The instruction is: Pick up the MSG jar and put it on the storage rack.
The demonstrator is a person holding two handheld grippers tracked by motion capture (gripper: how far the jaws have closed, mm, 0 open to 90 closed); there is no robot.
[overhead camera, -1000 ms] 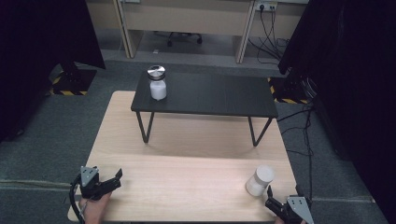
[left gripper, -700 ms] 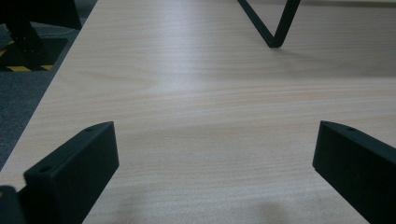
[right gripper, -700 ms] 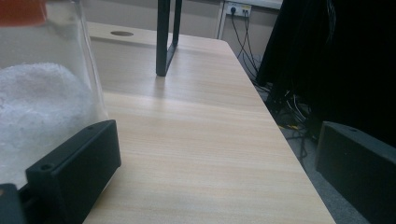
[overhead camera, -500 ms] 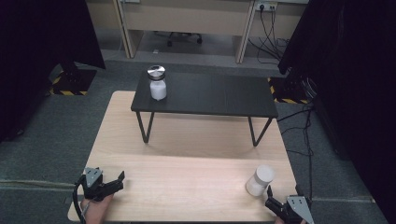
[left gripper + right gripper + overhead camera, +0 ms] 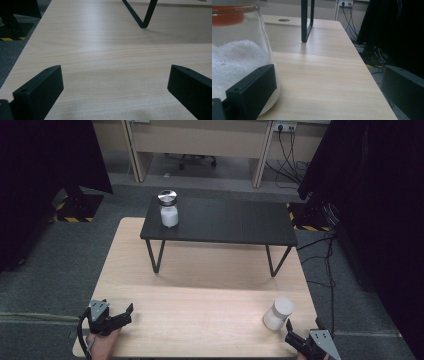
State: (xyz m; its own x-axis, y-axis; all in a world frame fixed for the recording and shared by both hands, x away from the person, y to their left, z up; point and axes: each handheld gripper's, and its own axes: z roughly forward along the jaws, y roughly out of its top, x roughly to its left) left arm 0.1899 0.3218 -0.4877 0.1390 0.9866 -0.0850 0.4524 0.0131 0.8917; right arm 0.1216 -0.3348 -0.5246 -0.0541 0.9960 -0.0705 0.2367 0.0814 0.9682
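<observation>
high view shows the right gripper [image 5: 294, 339] at the near right corner of the counter [image 5: 200, 320], just beside a glass jar [image 5: 278, 313] with a white lid and white grains inside. the step in hand looks like the approach to this jar, not yet a grasp. in the right gripper view the jar [image 5: 235, 55] stands in front of the left jaw and not between the two, and the jaws are wide apart with nothing held. i think the next move calls for a shift of the gripper sideways, so the jar comes between the jaws, and then a gentle closing on the glass wall under the lid.

the left gripper [image 5: 120, 316] rests at the near left corner of the counter, with the hand [image 5: 100, 345] behind it. its jaws are also spread wide and hold nothing; before them is only bare wood. it points forward and a little to the right.

a second jar [image 5: 168, 209] with a shiny lid stands on the left end of the small black table [image 5: 225, 222] at the far side.
</observation>
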